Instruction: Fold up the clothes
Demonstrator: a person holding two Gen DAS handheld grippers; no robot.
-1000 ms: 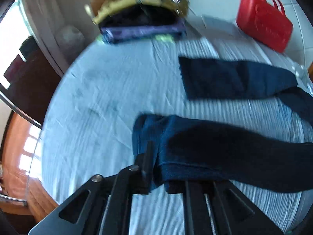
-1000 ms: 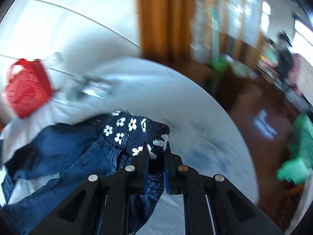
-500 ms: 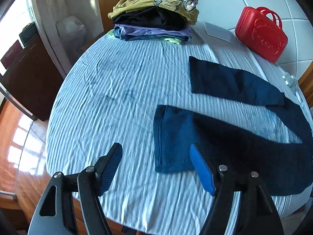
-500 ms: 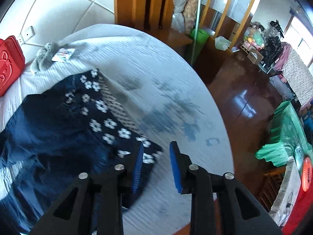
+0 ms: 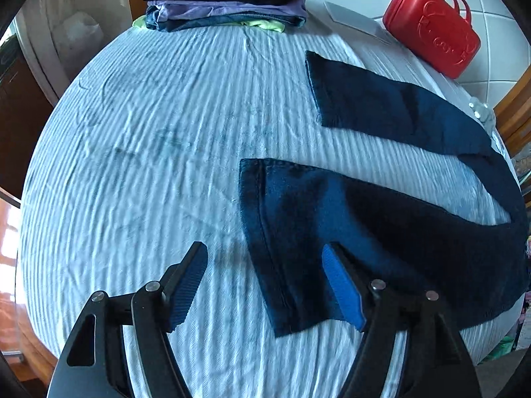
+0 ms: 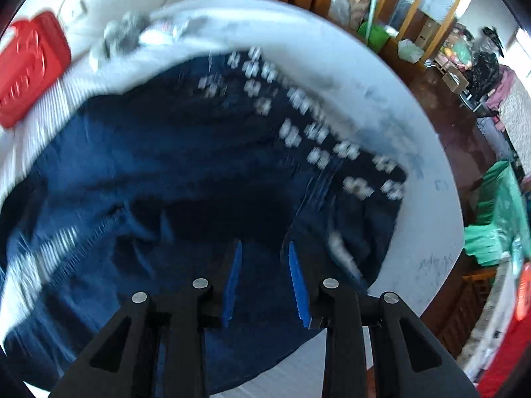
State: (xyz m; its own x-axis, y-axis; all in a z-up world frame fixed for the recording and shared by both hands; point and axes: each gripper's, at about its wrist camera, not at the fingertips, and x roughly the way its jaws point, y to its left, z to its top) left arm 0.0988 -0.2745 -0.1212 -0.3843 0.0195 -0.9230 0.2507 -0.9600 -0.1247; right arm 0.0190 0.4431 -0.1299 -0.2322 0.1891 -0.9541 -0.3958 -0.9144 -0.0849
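Motion blur smeared the right view, leaving the jeans' (image 6: 172, 152) white-flowered waistband indistinct. The dark denim lay flat on the ribbed, pale-blue tabletop (image 5: 149, 139), legs spread toward its near edge. The left tool (image 5: 265, 258) stood wide open, empty; the right tool (image 6: 264, 248), narrowly parted, gripped nothing, both having just opened

You see one pair of dark blue jeans (image 5: 381, 232), two legs spread apart on one round table (image 5: 149, 132). One pile of folded clothes (image 5: 229, 3) at far edge. One red bag (image 5: 431, 30). One white flat sheet (image 5: 355, 21) beside it. Two grippers: left gripper (image 5: 265, 268), right gripper (image 6: 264, 258). One grey crumpled thing (image 6: 122, 38), kind unclear.
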